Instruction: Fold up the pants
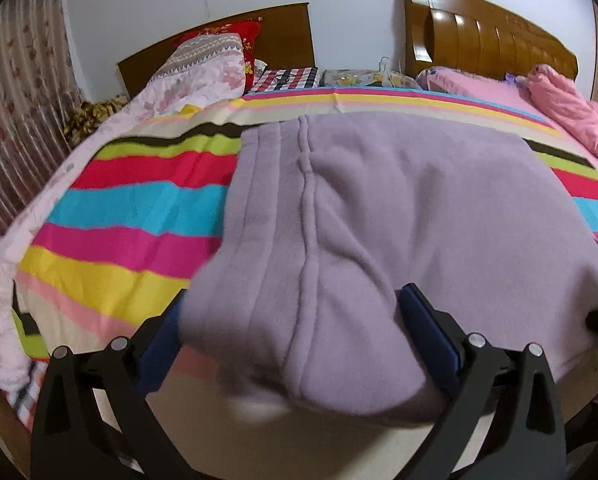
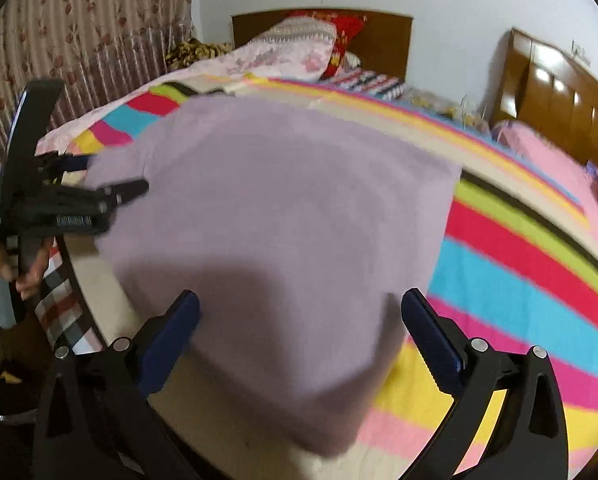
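Observation:
Lilac fleece pants [image 1: 379,208] lie folded on the striped bedspread [image 1: 131,208], the near end hanging at the bed's front edge. My left gripper [image 1: 295,332] is open, its blue pads either side of the pants' near left corner, where a seam runs. My right gripper [image 2: 299,332] is open too, straddling the near right corner of the pants [image 2: 283,208]. The cloth lies loose between both pairs of fingers. In the right wrist view, the left gripper [image 2: 111,196] and a hand [image 2: 31,276] show at the left edge.
The striped bedspread [image 2: 531,280] covers the bed. A pink floral quilt [image 1: 187,76] and red pillow [image 1: 247,36] lie at the back left, and pink bedding [image 1: 563,108] at the right. Wooden headboards [image 1: 491,36] stand against the wall, with a curtain [image 2: 79,28] at the left.

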